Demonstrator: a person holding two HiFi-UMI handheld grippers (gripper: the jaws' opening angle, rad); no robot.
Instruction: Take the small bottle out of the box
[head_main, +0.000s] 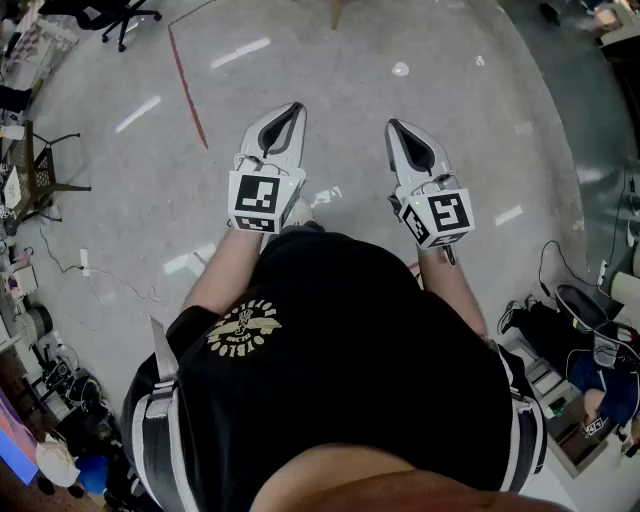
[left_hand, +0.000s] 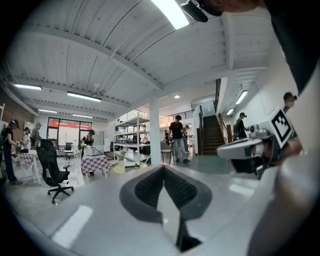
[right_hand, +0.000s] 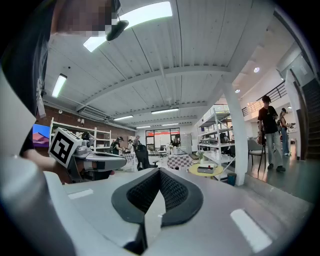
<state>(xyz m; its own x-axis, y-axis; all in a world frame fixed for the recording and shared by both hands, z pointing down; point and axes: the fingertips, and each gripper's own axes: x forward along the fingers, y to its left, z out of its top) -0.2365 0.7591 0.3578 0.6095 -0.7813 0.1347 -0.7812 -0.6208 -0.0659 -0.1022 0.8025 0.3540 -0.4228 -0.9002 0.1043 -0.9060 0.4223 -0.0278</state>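
Observation:
Neither a box nor a small bottle shows in any view. The person holds both grippers out at waist height over a grey floor (head_main: 430, 60), pointing nearly level. In the head view my left gripper (head_main: 293, 108) and my right gripper (head_main: 393, 125) sit side by side, a hand's width apart. Both are shut, with the black pads meeting at the tips and nothing between them. The left gripper view looks along its shut jaws (left_hand: 163, 170) into a large hall, and the right gripper view does the same (right_hand: 159, 172). Each one catches the other gripper at its edge.
A red line (head_main: 187, 88) runs across the floor ahead on the left. An office chair (left_hand: 54, 170), shelving (left_hand: 131, 142), a white pillar (left_hand: 155, 132) and stairs (left_hand: 212, 137) stand in the hall, with several people about. Cables and gear lie along the floor's left edge (head_main: 60, 265).

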